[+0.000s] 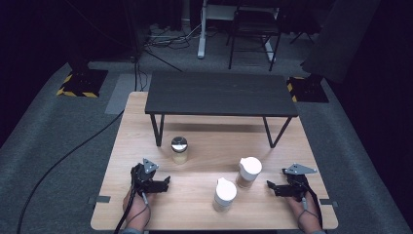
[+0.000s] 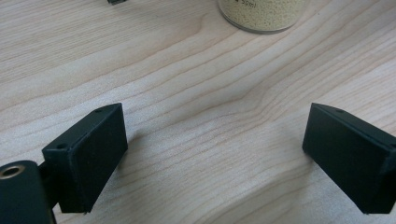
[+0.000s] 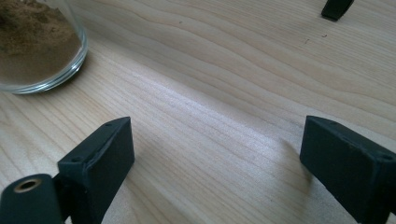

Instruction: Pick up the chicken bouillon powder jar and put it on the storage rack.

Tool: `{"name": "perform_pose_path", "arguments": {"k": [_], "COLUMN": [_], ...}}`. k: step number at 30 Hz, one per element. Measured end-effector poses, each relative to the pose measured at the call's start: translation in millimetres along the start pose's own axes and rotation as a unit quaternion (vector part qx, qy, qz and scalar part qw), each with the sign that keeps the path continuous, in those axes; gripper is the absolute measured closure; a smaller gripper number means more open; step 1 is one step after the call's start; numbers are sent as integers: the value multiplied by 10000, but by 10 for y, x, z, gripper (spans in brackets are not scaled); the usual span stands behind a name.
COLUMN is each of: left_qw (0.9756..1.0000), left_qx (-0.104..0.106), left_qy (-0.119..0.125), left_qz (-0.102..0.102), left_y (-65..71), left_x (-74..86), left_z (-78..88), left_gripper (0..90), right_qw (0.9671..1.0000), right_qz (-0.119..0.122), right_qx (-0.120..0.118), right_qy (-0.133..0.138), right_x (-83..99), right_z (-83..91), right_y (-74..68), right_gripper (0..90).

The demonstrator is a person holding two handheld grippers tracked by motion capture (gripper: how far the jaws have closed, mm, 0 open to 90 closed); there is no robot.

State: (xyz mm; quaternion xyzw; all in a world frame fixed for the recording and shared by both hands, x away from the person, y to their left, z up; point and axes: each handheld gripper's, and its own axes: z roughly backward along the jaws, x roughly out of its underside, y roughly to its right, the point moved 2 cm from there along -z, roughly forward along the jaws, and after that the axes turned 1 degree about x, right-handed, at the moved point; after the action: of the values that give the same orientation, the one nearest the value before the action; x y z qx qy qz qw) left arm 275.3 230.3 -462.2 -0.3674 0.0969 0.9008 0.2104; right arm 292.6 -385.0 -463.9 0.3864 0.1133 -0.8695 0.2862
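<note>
Three jars (image 1: 225, 194), both grippers' jaws spread

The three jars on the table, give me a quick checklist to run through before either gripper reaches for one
1. Left gripper open and holding nothing: ok, its jaws stand wide apart over bare wood.
2. Right gripper open and holding nothing: ok, same.
3. All jars upright: ok for the silver-lidded jar, the near white-lidded jar and the far white-lidded jar.
4. Jars apart from each other: ok in the high view; there is wood between the two white-lidded ones.
5. Lids fastened tight: cannot tell.
6. Small black table out of the way: ok for the white-lidded jars; the silver-lidded jar stands near its left leg, so watch that.
</note>
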Motion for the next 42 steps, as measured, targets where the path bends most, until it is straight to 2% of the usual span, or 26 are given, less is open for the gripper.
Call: {"name": "perform_pose_path", "arguments": {"k": [4, 7, 9, 10, 11, 12, 13, 14, 16, 18, 23, 27, 37, 42], "left_qw": [10000, 10000, 10000, 9997, 9997, 9990, 9990, 9980, 9975, 9956, 9943, 9922, 9899, 9880], "left_qx": [77, 60, 77, 86, 86, 67, 67, 36, 38, 98, 62, 54, 110, 141], "left_qy": [-2, 0, 54, 211, 211, 433, 433, 634, 710, 923, 1054, 1233, 1394, 1524], "left_qz": [-35, -8, -8, 41, 41, 64, 64, 21, 27, 114, 119, 165, 229, 218], "left_y": [-35, -37, -45, -49, -49, -30, -30, -15, -13, -23, -9, -6, -20, -11], "left_x": [-4, -2, 11, 43, 43, 83, 83, 114, 127, 170, 193, 220, 221, 201], "left_z": [-3, 9, 17, 48, 48, 103, 103, 157, 181, 228, 265, 298, 296, 275], "left_gripper": [64, 72, 93, 88, 80, 79, 79, 77, 76, 77, 78, 78, 78, 78], "right_qw": [10000, 10000, 10000, 10000, 10000, 10000, 10000, 10000, 10000, 10000, 10000, 10000, 9999, 9998], "right_qz": [1, -3, -5, -6, -6, -6, -5, -9, -9, -10, -9, -14, -66, -82], "right_qx": [-1, 0, 1, 2, 2, 2, 2, 3, 4, 5, 7, 24, 82, 101], "right_qy": [-1, -2, -2, -2, -3, -2, -2, -1, -2, -1, -3, -7, -80, -115], "right_x": [0, -1, -1, -1, -2, -1, -1, -1, -2, -2, -2, -3, -26, -36], "right_z": [0, 0, -1, -1, -1, -1, -1, -1, -1, -1, -1, -2, -15, -21], "right_y": [0, 0, 0, 0, 0, 0, 0, -1, -1, -1, -2, -7, -16, -21], "right_gripper": [98, 98, 98, 98, 98, 98, 98, 98, 97, 97, 97, 90, 29, 9]}}
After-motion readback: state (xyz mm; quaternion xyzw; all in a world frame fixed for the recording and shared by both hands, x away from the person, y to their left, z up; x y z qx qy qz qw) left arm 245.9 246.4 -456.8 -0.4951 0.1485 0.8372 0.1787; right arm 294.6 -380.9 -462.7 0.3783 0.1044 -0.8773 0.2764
